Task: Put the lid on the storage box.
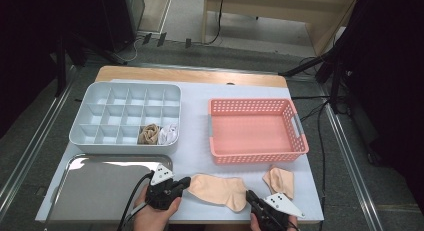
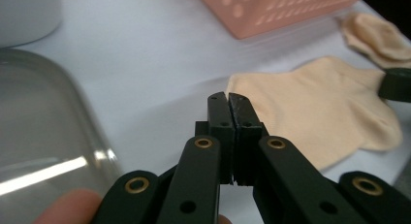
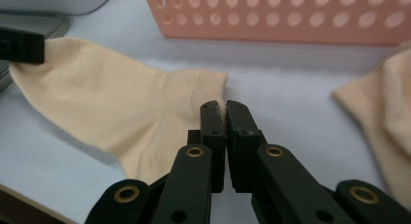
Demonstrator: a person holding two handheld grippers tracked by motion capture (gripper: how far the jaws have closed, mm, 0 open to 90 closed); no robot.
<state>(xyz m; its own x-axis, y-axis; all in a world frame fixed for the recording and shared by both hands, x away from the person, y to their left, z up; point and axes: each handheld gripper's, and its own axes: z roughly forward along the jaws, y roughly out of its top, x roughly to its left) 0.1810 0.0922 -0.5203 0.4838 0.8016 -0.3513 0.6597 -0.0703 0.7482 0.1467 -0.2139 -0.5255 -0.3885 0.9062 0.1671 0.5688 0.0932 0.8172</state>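
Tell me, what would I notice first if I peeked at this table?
Probably the peach sock lying flat at the table's near edge, with the left gripper and the right gripper shut on its two ends. Behind it sits an empty pink basket, and a second sock lies to its right.

Flat beige sock, front table edge

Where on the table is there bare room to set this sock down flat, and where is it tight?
The metal tray at front left is bare. The pink basket is empty. A bare strip of table runs between the divided organizer and the basket. The front edge is crowded: both grippers pinch the flat sock, beside the second sock.
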